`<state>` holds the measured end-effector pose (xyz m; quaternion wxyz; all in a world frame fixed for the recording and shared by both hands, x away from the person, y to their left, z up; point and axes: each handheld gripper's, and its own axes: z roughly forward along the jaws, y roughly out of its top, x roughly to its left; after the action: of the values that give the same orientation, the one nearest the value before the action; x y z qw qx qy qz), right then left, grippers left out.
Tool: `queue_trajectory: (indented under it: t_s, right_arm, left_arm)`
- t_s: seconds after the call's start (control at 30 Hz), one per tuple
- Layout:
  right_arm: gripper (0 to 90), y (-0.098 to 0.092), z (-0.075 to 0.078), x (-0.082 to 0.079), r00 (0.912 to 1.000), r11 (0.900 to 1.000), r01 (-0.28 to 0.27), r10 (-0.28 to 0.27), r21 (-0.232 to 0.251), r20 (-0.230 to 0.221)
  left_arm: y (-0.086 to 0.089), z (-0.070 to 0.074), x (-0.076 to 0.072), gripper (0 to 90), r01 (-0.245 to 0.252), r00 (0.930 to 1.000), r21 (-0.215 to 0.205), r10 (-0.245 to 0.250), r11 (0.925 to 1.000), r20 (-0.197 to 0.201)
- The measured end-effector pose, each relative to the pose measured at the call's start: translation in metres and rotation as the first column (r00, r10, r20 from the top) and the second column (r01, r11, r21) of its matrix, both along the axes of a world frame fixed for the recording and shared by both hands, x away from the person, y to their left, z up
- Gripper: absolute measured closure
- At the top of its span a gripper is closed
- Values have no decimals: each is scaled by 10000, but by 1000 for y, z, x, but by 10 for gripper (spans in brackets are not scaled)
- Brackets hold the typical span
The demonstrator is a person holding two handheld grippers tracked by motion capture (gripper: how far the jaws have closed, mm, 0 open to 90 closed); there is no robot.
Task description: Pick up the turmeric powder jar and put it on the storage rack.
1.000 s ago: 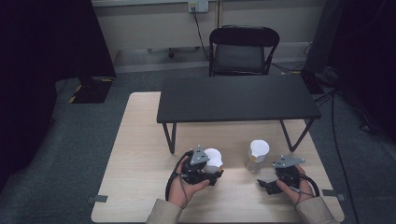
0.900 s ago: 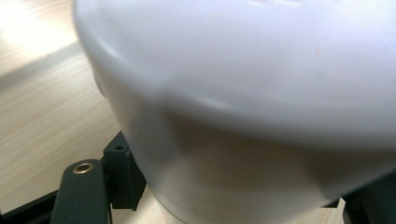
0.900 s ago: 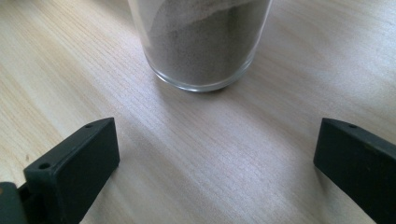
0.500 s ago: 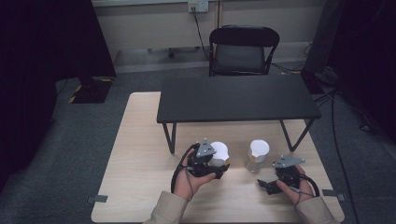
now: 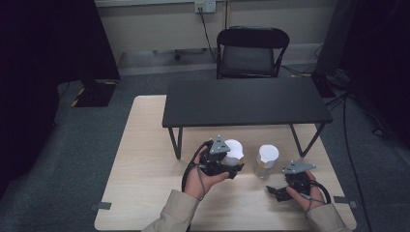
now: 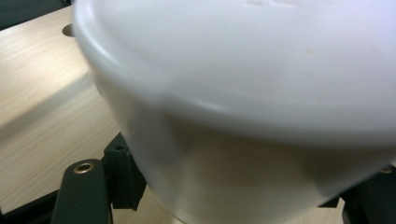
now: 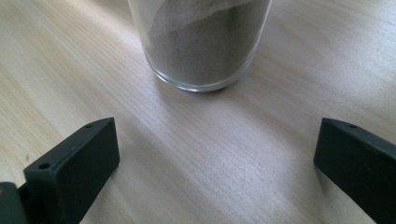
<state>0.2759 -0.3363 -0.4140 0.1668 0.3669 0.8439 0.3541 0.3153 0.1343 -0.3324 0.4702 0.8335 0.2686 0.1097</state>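
In the high view, the left gripper is clamping a white-lidded cup and holding it just off the wooden bench, in front of the low black table standing on it. A second cup, also white on top, is standing on the bench to its right, near but apart. The right gripper is resting low on the bench just beside that second cup, not touching it.

In the left gripper view, the held cup is looming very close and blurred, pinched between the two black jaws at its lower part, with the bench showing behind.

In the right gripper view, the jaws are standing spread wide and empty, pointing at the clear glass base of the second cup, which is holding a brownish-grey powder and sitting flat on the bench.

Judging by this, one cup is already picked up and in hand; the other is not yet grasped, and whatever is meant for the pair, be it pouring or placing, looks to be still ahead.
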Motion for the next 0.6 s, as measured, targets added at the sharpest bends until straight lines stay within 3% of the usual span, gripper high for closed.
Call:
queue_trajectory:
  t_s: [0.6]
  right_arm:
    - [0, 0, 0, 0, 10000, 10000, 3, -3, 2, -2]
  left_arm:
    - [-12, 32, 11, 300, 295, 9994, -11, -295, 9996, 160]
